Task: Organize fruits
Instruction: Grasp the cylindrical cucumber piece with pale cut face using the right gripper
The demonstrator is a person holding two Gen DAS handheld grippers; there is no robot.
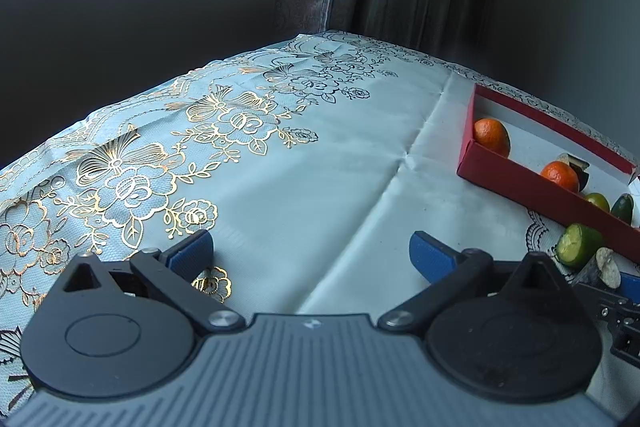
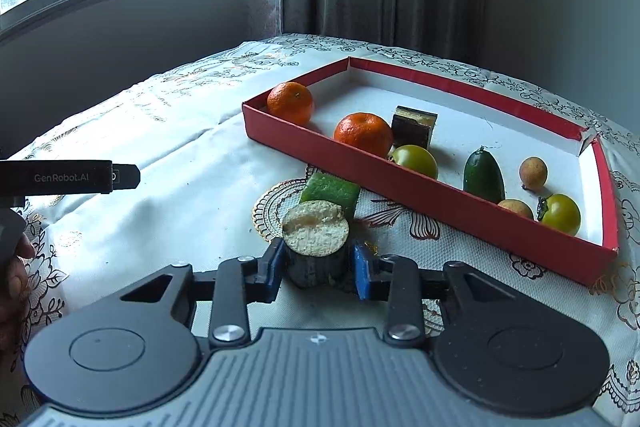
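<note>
Red cardboard tray already holds two oranges, green fruits and small brown ones. A dark stump-like piece, possibly sugarcane, is clamped by the right hand-held gripper on the worktop; a green piece waits beside it. The left hand-held gripper is spread wide, empty.

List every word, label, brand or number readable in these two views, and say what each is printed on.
"GenRobot.AI": white lettering on the black body of the left claw, seen at the left edge of the right wrist view.

No other text is readable: the red box, the fruits and the tablecloth carry only plain surfaces or floral patterns.
</note>
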